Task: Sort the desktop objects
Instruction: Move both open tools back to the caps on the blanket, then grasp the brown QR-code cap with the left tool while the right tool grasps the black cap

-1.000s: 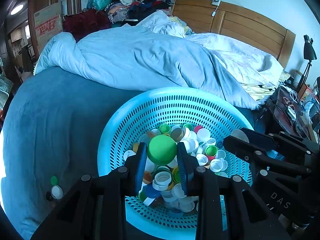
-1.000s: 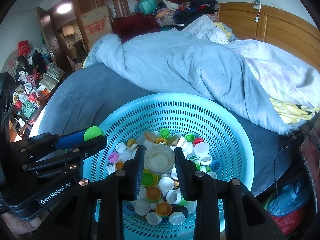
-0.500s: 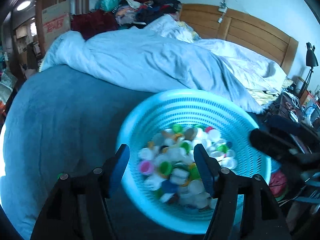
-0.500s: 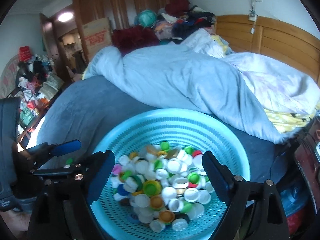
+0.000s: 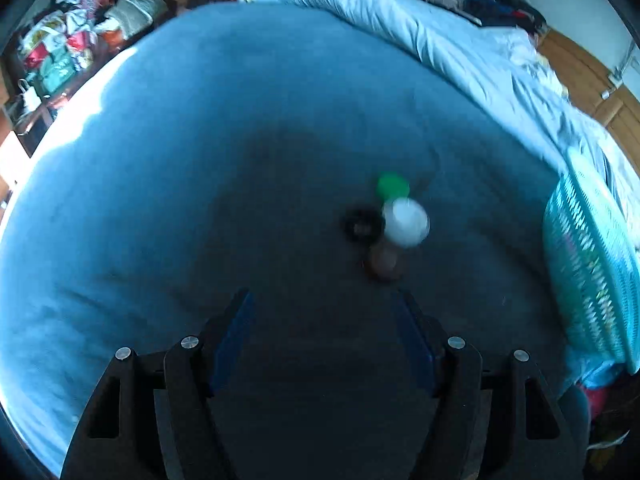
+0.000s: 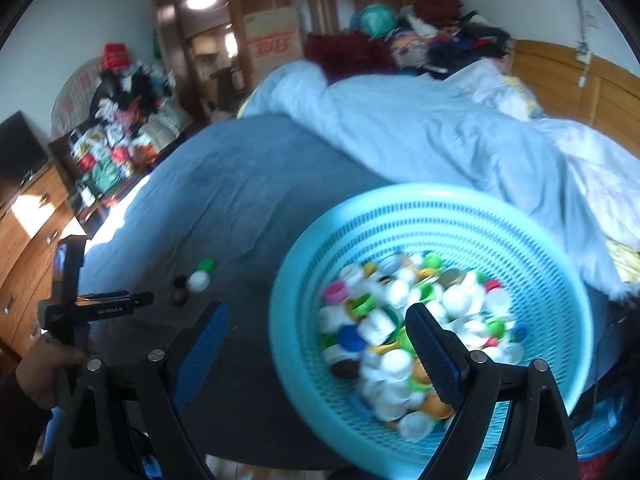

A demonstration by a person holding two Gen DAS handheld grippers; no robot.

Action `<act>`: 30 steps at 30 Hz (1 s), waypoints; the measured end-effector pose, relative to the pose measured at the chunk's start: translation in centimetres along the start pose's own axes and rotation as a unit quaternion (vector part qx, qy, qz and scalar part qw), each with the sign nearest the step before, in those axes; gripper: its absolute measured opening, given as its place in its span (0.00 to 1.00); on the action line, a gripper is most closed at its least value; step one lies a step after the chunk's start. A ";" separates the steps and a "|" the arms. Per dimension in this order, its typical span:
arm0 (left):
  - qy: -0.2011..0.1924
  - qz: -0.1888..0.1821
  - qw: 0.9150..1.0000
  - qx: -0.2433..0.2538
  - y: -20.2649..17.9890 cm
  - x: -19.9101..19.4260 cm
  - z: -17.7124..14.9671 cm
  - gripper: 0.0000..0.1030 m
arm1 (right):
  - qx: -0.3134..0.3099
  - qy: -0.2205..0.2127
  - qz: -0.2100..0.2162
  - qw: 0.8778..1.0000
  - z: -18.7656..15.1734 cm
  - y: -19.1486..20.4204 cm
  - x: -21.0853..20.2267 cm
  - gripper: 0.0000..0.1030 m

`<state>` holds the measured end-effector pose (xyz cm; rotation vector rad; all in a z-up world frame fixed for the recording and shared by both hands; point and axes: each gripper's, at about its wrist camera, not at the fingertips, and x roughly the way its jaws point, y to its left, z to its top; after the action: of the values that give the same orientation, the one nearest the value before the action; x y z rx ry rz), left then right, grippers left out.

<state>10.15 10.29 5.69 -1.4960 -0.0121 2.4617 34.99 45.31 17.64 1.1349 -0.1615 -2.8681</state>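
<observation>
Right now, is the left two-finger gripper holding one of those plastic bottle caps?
No: the left gripper is wide open with only blue bedsheet between its fingers, short of the green cap and white cap.

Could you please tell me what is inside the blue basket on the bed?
The basket holds a heap of bottle caps: white, green, blue, pink, orange. Caps lower in the heap and the basket floor are covered.

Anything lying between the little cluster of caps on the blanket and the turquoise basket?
Nothing: only bare blue blanket separates the cap cluster, led by the white plastic cap, from the perforated turquoise plastic basket. The right wrist view shows it best.
</observation>
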 end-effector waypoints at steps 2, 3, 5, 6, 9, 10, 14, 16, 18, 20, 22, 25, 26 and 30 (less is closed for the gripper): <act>-0.001 -0.007 1.000 0.019 -1.4 0.9 -0.2 0.63 | -0.009 0.008 0.001 1.000 -0.2 0.6 0.6 0.91; -0.008 -0.004 1.000 0.029 -2.1 1.3 -0.2 0.63 | -0.011 0.009 0.000 1.000 -0.2 0.7 0.7 0.91; -0.019 0.009 0.999 0.040 -3.3 2.2 0.2 0.63 | -0.013 0.012 -0.003 1.000 -0.3 0.8 0.9 0.91; -0.021 0.015 0.999 0.042 -3.7 2.7 0.4 0.63 | -0.013 0.014 -0.006 1.000 -0.3 0.7 1.1 0.91; -0.026 0.042 0.998 0.050 -4.2 4.3 0.9 0.63 | -0.013 0.021 -0.008 1.000 -0.3 0.5 1.5 0.91; -0.029 0.046 0.997 0.052 -4.3 4.6 1.0 0.61 | -0.014 0.022 -0.007 1.000 -0.3 0.7 1.6 0.91; -0.037 0.030 0.998 0.048 -3.0 3.7 0.8 0.24 | -0.026 0.019 0.021 0.999 -0.2 2.1 1.9 0.78; -0.051 0.037 0.997 0.037 -1.3 2.1 0.6 0.24 | -0.028 0.018 0.047 0.998 -0.2 3.1 2.4 0.77; -0.068 0.050 0.996 0.023 0.5 0.2 0.0 0.24 | -0.030 0.030 0.102 0.994 -0.5 4.7 4.2 0.74; -0.076 0.058 0.995 -0.002 3.0 -1.0 -0.6 0.24 | -0.040 0.053 0.152 0.986 -1.0 7.2 7.0 0.68; -0.076 0.061 0.995 -0.018 4.7 -1.4 -1.0 0.24 | -0.071 0.062 0.166 0.982 -1.3 9.8 9.6 0.67; -0.073 0.062 0.994 -0.043 6.9 -1.7 -1.5 0.24 | -0.134 0.073 0.134 0.979 -1.1 14.1 14.8 0.67; -0.072 0.062 0.994 -0.049 7.5 -1.7 -1.8 0.24 | -0.154 0.083 0.115 0.978 -0.9 15.3 17.3 0.67; -0.069 0.055 0.994 -0.060 8.9 -1.7 -1.8 0.25 | -0.216 0.132 0.067 0.965 -0.7 17.3 24.4 0.67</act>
<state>10.52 1.13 5.07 -1.4031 -0.1082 2.6929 17.87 25.91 2.55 1.3258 0.3664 -2.4298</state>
